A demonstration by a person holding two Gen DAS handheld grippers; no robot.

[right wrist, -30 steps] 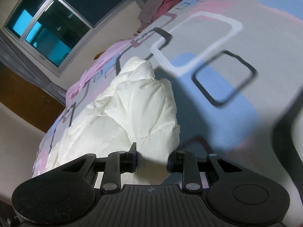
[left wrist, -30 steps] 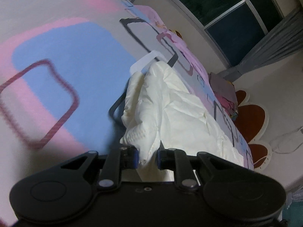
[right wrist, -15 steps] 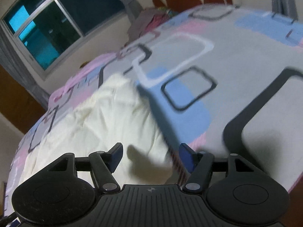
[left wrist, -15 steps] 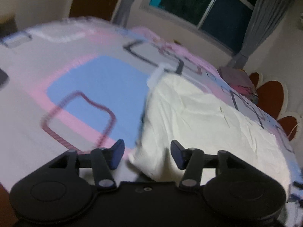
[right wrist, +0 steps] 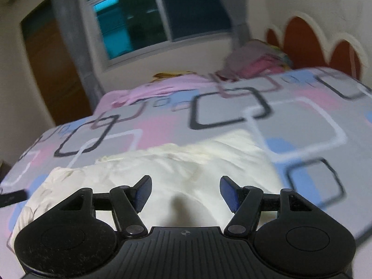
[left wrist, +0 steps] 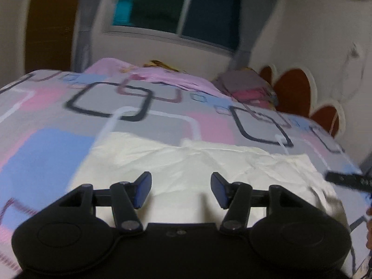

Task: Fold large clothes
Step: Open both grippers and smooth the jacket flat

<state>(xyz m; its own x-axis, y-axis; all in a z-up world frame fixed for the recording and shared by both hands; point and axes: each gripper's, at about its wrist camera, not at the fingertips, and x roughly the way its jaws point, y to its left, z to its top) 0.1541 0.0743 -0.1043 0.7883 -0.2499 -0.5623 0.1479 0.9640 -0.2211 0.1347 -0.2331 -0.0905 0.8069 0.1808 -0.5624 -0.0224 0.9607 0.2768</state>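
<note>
A cream-white puffy garment [left wrist: 186,162] lies folded flat on the bed, its long side running left to right; it also shows in the right wrist view [right wrist: 186,162]. My left gripper [left wrist: 181,189] is open and empty, raised just above the garment's near edge. My right gripper [right wrist: 185,191] is open and empty, above the near edge of the same garment. A dark bar at the right edge of the left wrist view [left wrist: 348,180] is part of the other gripper.
The bed cover [left wrist: 58,107] is grey with pink, blue and outlined squares. A pile of pink and grey clothes [left wrist: 248,88] sits at the far right by the red headboard [left wrist: 295,93]. A window [left wrist: 176,7] and a wooden door [right wrist: 58,74] are behind.
Both grippers let go of the cream garment and opened. They pulled back and tilted up, and the garment now lies flat on the bed.
</note>
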